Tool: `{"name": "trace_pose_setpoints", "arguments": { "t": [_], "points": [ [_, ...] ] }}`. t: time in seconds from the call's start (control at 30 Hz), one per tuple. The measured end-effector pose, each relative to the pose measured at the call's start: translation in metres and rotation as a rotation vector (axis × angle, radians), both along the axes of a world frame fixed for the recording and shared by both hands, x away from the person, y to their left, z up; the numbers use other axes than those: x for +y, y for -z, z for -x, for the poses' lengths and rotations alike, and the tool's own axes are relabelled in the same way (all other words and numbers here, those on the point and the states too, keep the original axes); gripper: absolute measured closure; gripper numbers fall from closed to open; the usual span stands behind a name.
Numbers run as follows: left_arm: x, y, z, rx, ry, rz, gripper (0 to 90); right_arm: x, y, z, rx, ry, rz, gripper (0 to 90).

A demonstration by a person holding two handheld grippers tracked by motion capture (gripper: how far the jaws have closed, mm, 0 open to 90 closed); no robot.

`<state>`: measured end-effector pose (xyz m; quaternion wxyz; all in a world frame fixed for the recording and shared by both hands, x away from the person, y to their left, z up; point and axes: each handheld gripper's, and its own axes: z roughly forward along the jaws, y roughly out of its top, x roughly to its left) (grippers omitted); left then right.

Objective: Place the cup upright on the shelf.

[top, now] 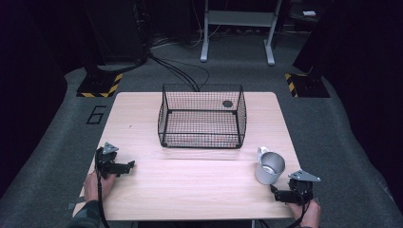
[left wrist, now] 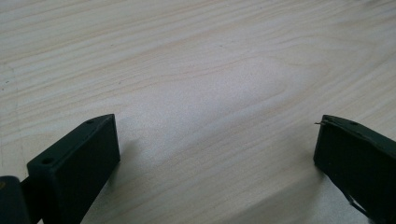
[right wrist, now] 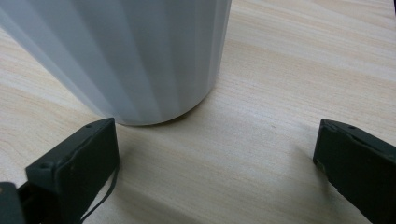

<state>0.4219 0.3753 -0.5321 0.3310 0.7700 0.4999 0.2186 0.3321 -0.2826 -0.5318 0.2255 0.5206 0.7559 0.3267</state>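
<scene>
High view: a metal mug (top: 269, 167) with a white handle is standing upright on the near right part of the wooden table (top: 190, 190), its handle pointing to the far left. Right gripper (top: 274, 192) is resting on the table just near and to the right of the mug, its jaws pointing left toward the mug's base and standing wide apart, holding nothing. In the right gripper view the mug's pale ribbed wall (right wrist: 126, 56) is rising just beyond the left jaw, close to it but not between the two jaws; bare wood is lying between the jaw tips (right wrist: 217, 140). A wire basket (top: 202, 116) of black mesh is sitting at the far centre of the table, well apart from the mug, with a small dark round mark (top: 227, 103) showing at its far right corner. Left gripper (top: 129, 166) is lying at the near left edge, held by a hand (top: 97, 185), its jaws pointing right. In the left gripper view its jaws are spread wide over bare wood grain (left wrist: 217, 135), gripping nothing.
</scene>
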Motion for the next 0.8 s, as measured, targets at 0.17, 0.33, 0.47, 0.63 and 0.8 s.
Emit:
{"name": "trace_pose_setpoints", "arguments": {
  "t": [0.17, 0.33, 0.47, 0.63, 0.8],
  "points": [
    [0.000, 0.000, 0.000, 0.000, -0.004, 0.001, 0.3, 0.000, -0.001, -0.003, 0.015, -0.013, 0.011, 0.0],
    [0.000, 0.000, 0.000, 0.003, -0.006, -0.001, 0.3, 0.002, -0.004, -0.004, 0.043, 0.007, 0.013, 0.0],
    [0.000, 0.000, 0.000, 0.003, -0.006, -0.002, 0.3, 0.002, -0.007, -0.006, 0.070, 0.008, 0.029, 0.0],
    [0.000, 0.000, 0.000, 0.004, -0.005, -0.001, 0.3, 0.001, -0.019, -0.003, 0.068, 0.013, -0.040, 0.0],
    [0.000, 0.000, 0.000, 0.005, -0.004, -0.003, 0.3, 0.004, -0.039, 0.006, 0.055, -0.013, -0.047, 0.0]
  ]
}}
